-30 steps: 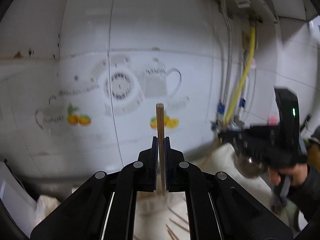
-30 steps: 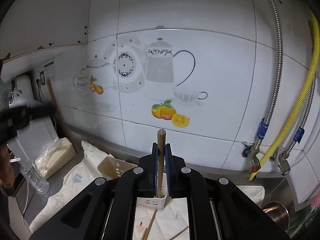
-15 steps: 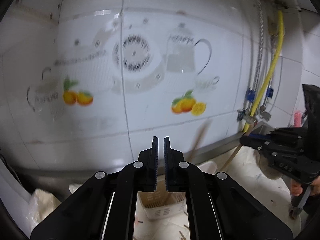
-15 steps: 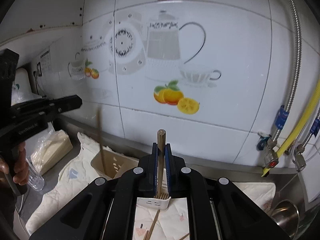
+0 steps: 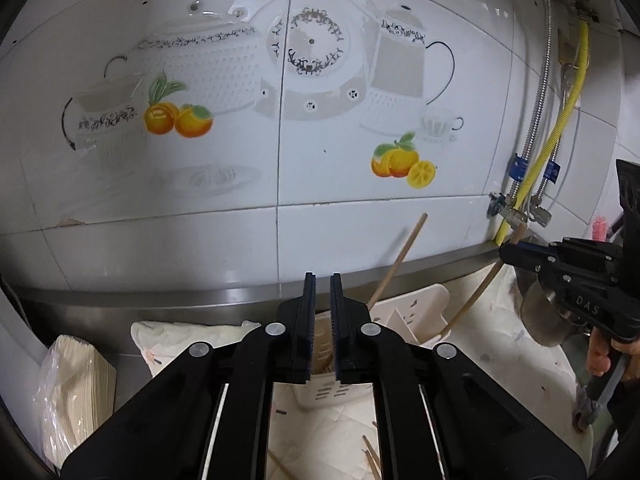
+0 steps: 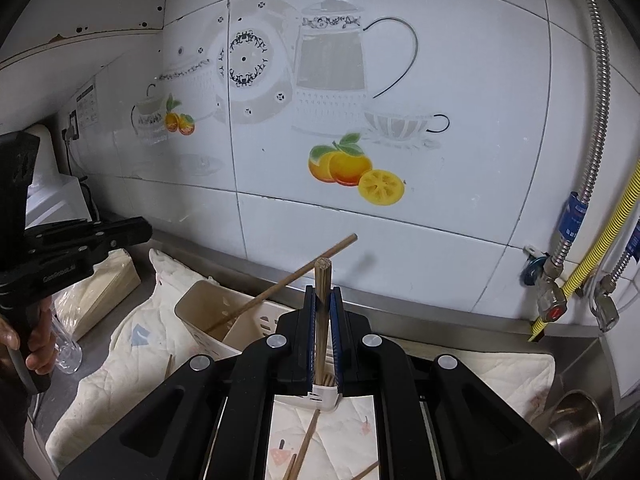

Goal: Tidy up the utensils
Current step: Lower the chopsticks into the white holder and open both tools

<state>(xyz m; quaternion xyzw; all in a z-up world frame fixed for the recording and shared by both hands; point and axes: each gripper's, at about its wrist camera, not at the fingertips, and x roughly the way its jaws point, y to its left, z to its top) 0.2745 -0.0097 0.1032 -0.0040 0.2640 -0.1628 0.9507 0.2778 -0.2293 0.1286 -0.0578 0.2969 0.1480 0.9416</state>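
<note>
- Right now, at the far left, I am leaving the bagged stack of paper alone; it sits off the cloth, near the wall, out of the sorting area.
- Beside it, I am working over the quilted cloth, which seems to be spread so that the loose chopsticks lying on it are easy to pinch up.
- Next, I am hovering my left gripper just above and in front of the cream holder. Its jaws are parting slightly with nothing between them, so it is empty, and I judge it is free for the next stick.
- Inside that holder, one chopstick is leaning up toward the tiled wall, its lower end down in a compartment. It tilts because the compartment is wider than the stick.
- Further right, I am clenching my right gripper on another chopstick, holding it upright with its blunt end above the pads, so its tip can drop straight into a slot.
- Below it, the white end of the holder is showing between my jaws, so I judge I am lined up over it.
- At the far right, a metal cup is standing on the counter, apart from all this.
</note>
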